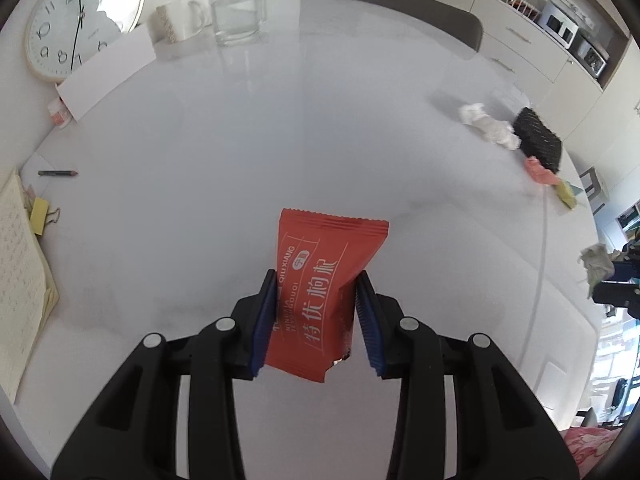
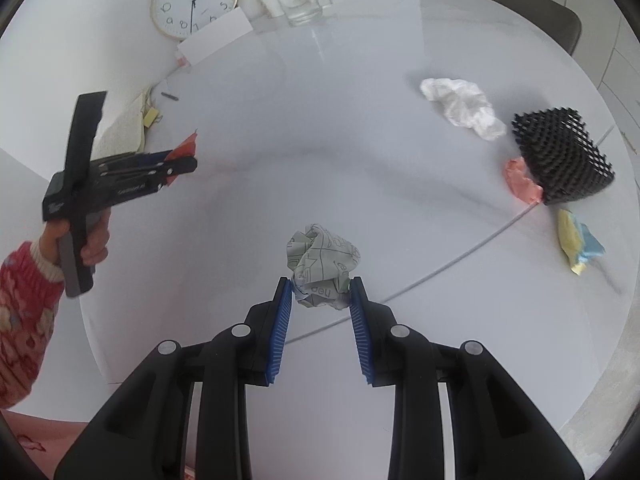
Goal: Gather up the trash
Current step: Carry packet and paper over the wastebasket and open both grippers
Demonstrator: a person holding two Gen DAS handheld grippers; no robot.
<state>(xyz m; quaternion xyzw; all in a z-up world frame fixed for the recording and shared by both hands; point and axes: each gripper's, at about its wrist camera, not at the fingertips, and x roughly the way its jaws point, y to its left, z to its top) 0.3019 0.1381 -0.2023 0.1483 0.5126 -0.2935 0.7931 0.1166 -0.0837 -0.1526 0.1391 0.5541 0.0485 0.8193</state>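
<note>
The right gripper pinches a crumpled printed paper ball between its blue pads, lifted over the white table. At far right a black mesh basket lies tipped, with a white tissue wad to its left, a pink scrap touching it and a yellow-blue scrap nearer. On the left, a hand holds the left gripper, closed on a red wrapper.
</note>
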